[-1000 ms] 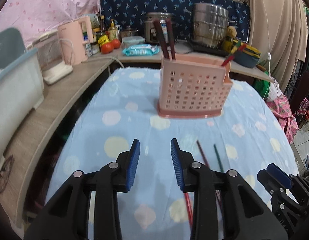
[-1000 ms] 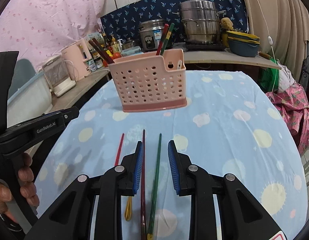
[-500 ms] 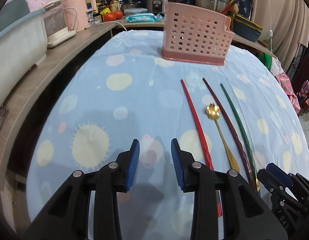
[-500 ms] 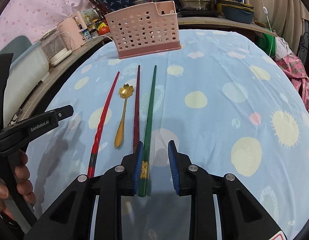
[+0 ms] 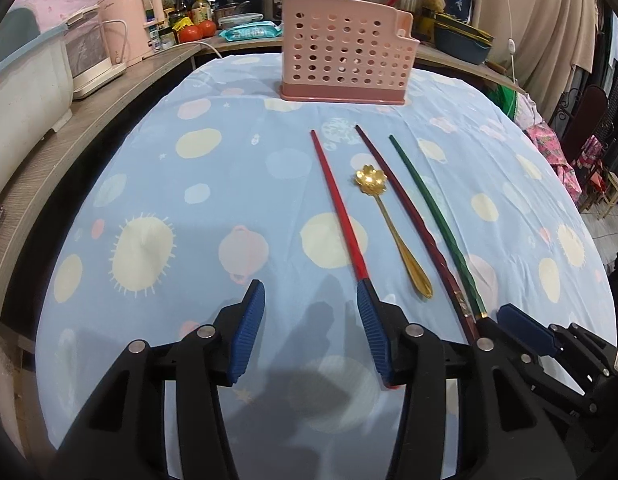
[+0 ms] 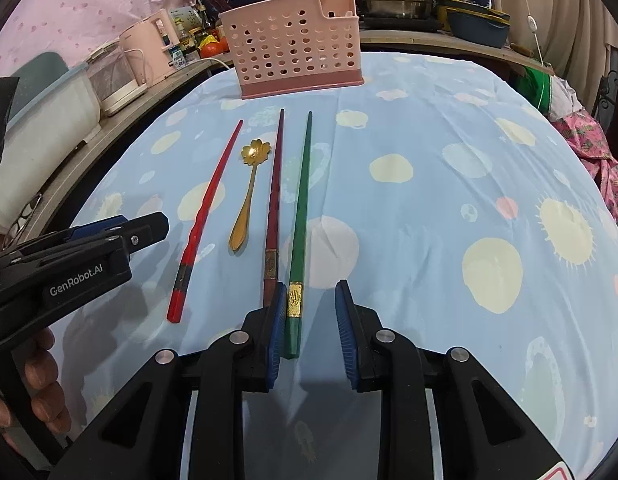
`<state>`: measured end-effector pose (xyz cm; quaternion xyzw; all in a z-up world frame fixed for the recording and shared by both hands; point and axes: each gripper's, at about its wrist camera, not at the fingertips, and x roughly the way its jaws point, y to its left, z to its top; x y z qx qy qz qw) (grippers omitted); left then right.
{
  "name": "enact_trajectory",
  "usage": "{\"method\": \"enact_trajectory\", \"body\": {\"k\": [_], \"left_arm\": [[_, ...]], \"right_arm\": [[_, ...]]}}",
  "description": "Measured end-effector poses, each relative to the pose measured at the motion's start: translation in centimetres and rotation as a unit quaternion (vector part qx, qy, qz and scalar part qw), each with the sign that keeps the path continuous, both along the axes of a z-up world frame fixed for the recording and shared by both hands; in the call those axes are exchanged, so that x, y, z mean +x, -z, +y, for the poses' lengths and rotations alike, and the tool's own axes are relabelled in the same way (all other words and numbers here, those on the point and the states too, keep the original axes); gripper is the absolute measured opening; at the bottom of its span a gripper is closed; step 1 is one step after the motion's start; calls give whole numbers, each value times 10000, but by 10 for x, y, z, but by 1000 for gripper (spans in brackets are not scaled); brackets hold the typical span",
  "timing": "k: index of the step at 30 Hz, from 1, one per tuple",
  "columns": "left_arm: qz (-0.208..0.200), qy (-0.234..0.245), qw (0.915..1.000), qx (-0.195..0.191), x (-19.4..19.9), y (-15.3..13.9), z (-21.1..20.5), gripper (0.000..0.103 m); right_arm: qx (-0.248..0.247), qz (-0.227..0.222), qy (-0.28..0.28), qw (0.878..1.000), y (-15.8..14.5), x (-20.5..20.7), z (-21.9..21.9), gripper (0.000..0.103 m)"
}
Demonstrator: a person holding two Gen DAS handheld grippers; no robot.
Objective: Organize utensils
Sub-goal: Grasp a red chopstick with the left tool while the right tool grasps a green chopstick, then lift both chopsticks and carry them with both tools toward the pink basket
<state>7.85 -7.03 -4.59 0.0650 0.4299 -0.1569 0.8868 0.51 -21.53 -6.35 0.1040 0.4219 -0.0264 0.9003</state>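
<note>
Lying on a round table [image 5: 157, 184] draped in a pale blue cloth with yellow dots, four utensils form a loose row running from the near edge toward a pink perforated utensil basket [image 5: 345, 50] at the far side. From the left they are a red chopstick [image 5: 336, 204], a gold spoon [image 5: 393, 232] with a flower-shaped bowl, a dark maroon chopstick [image 5: 405, 220] and a green chopstick [image 5: 429, 216]. Each has its long axis aimed roughly at the basket; the chopsticks' thin tips and the spoon's bowl are at the far end, the thick ends and the handle nearer the cameras.

In the left wrist view, the left gripper [image 5: 311, 312] hovers low over bare cloth, its jaws opening, nothing between them. Its right finger covers the near end of the red chopstick; contact there is hard to judge.

In the right wrist view, the right gripper [image 6: 311, 316] is partly parted with the thick end of the green chopstick between its jaws, close to the left blue pad; the pads do not appear to press on it. The maroon chopstick's near end is hidden behind that left finger.

A few chopsticks stand in the basket, their tops cut off by the frame. A person's fingers [image 6: 41, 376] on the left gripper's handle show at the lower left edge. Kitchen clutter behind is small and distorted.
</note>
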Motion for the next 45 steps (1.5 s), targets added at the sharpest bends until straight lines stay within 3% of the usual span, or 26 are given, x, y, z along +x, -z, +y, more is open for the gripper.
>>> {"method": "enact_trajectory", "body": {"k": [8,25,37,41,45], "left_arm": [[112,214,9997,77,-11,11,-13,46],[180,239,9995,-27,-17,19,-8,44],[143,239,9996,-112,-20,19,2,23],[204,240,9993,-195,-18,19,6,8],[255,265,9990,-241,-17,16,8,7]], "right_arm": [[3,-3,36,10000,1,-5,-2,15],[35,-22,54,10000,1,-9,-4,15],[12,-22,41,10000,1,-11,-4,13],[19,-14,30,10000,1,-11,-4,7],[33,-9,23,10000,-1,-12,-3,7]]}}
